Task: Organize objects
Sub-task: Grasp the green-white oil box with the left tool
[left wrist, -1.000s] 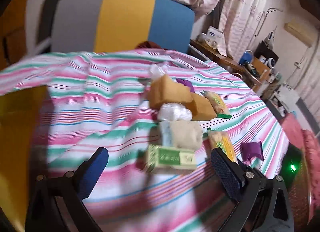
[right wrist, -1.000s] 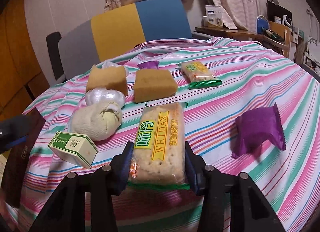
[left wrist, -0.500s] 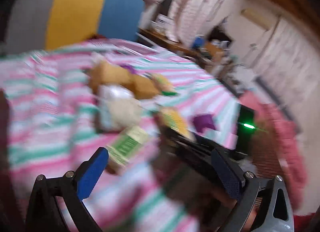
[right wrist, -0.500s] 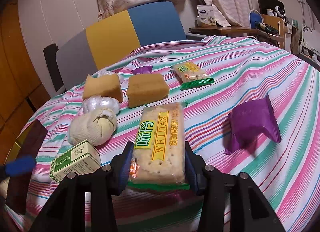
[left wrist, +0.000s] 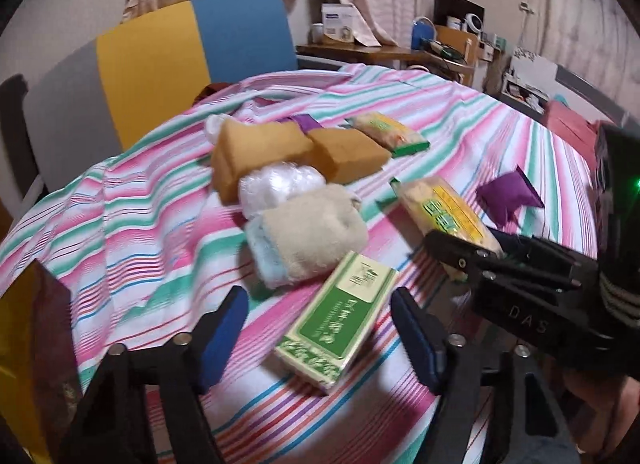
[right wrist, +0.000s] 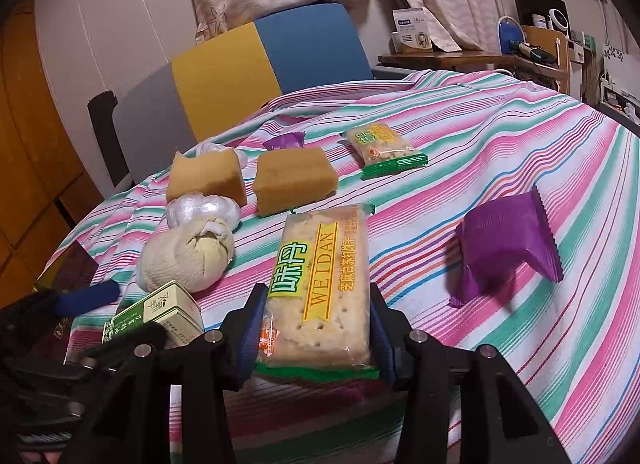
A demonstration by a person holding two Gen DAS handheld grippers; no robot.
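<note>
My right gripper (right wrist: 314, 328) is shut on the near end of a WEIDAN cracker pack (right wrist: 320, 284), which lies on the striped tablecloth (right wrist: 500, 136). The pack also shows in the left wrist view (left wrist: 444, 212), with the right gripper (left wrist: 472, 260) on it. My left gripper (left wrist: 320, 328) is open, its blue pads on either side of a green-and-white box (left wrist: 340, 320); the box also shows in the right wrist view (right wrist: 160, 314). A rolled beige cloth (left wrist: 308, 236) lies just beyond the box.
Two tan sponges (right wrist: 208, 176) (right wrist: 294, 178), a white plastic bundle (right wrist: 202, 210), a second cracker pack (right wrist: 384, 148) and purple packets (right wrist: 508, 244) (right wrist: 284, 140) lie on the cloth. A grey-yellow-blue chair (right wrist: 240, 76) stands behind. A dark book (left wrist: 48, 324) is at left.
My left gripper has swung back from a blurred sweep and now sits low around the green box. My right gripper keeps hold of the cracker pack.
</note>
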